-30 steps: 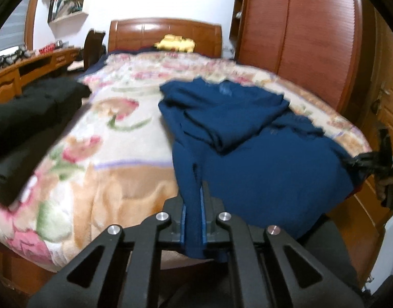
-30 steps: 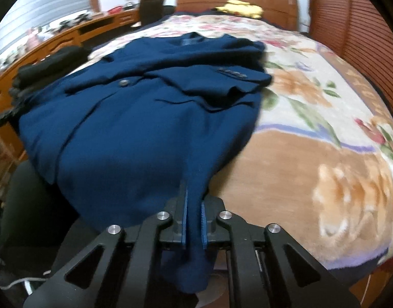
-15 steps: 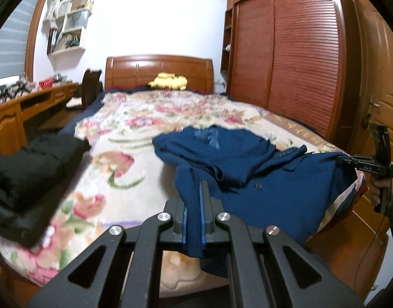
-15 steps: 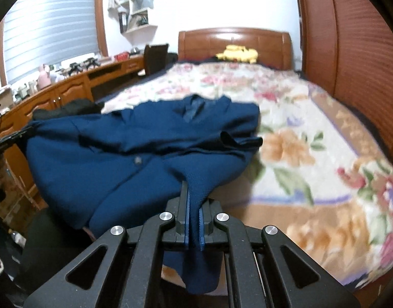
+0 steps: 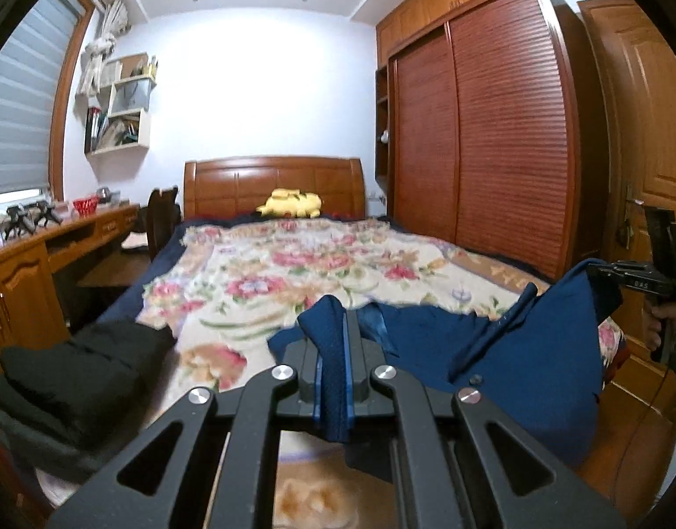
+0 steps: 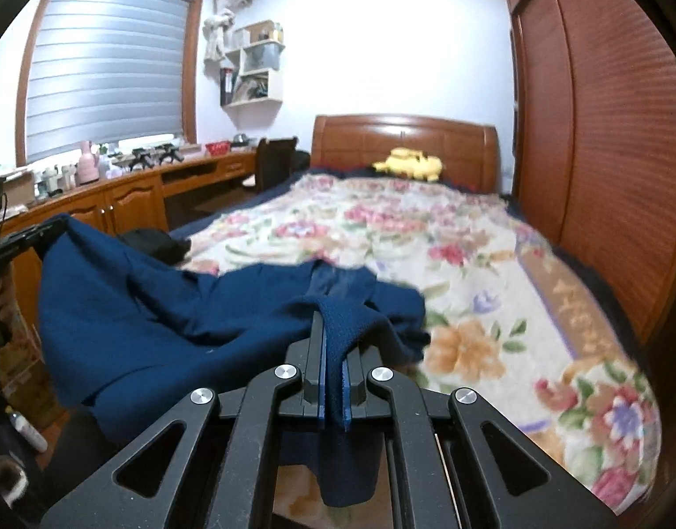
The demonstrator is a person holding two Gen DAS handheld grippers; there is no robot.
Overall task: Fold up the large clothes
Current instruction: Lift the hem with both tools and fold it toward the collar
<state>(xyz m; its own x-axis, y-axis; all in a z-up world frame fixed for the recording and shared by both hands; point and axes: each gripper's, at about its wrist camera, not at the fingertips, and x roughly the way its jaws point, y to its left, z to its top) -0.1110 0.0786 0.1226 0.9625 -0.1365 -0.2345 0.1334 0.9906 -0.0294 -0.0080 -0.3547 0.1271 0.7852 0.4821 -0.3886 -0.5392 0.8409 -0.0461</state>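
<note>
A navy blue jacket (image 5: 527, 361) hangs stretched between my two grippers above the near end of the bed (image 5: 293, 264). My left gripper (image 5: 333, 352) is shut on one corner of its hem, and blue cloth fills the gap between the pads. At the right edge of the left wrist view, the right gripper (image 5: 602, 270) pinches the other corner, held by a hand (image 5: 662, 324). In the right wrist view the jacket (image 6: 170, 322) sags to the left, and my right gripper (image 6: 333, 352) is shut on its cloth. The left gripper (image 6: 38, 233) shows at the far left there.
A dark folded garment (image 5: 77, 374) lies on the bed's near left corner. A yellow plush (image 5: 291, 203) sits by the headboard (image 5: 271, 185). A wooden desk (image 6: 117, 198) runs along the left wall, a wardrobe (image 5: 492, 132) along the right, with a door (image 5: 646, 132) beside it.
Both grippers have risen and tilted up, lifting the jacket's hem off the bed. The jacket now sags between them, and more of the room shows above the bed.
</note>
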